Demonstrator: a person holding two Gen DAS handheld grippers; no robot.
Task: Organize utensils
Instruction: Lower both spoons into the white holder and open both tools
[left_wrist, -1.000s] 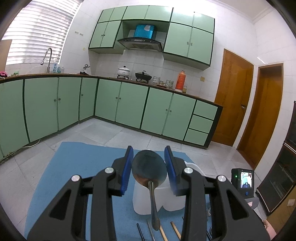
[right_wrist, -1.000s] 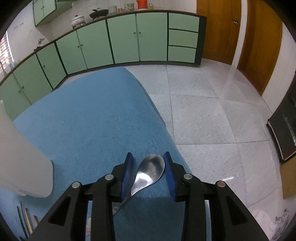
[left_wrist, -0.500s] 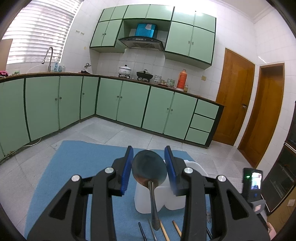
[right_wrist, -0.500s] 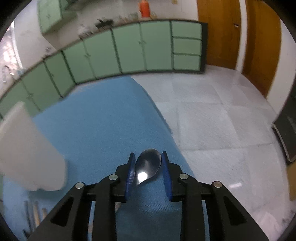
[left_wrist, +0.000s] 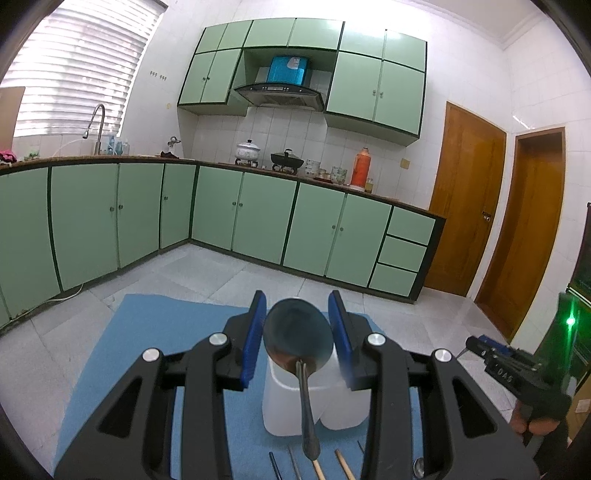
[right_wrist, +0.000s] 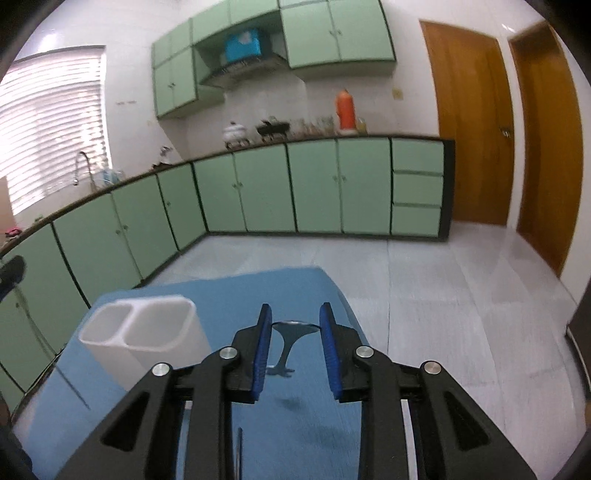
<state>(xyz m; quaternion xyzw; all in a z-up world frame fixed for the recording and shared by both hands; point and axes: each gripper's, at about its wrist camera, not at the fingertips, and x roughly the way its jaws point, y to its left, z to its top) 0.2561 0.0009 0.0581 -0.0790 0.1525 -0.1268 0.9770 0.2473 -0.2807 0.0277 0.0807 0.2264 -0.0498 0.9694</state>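
Observation:
My left gripper is shut on a metal spoon, bowl up, held above a white two-compartment utensil holder on the blue mat. Several chopsticks and utensils lie on the mat below the holder. My right gripper is shut on a second metal spoon, seen edge-on, lifted above the blue mat. The white holder stands to its left, both compartments looking empty. The right gripper's body also shows in the left wrist view.
The mat covers a table with its right edge near my right gripper. Green kitchen cabinets and a tiled floor lie beyond. Wooden doors stand at the right.
My right gripper has lifted the spoon off the mat and tilted up to face the kitchen; the holder now shows at its left. My left gripper has stayed almost still with its spoon.

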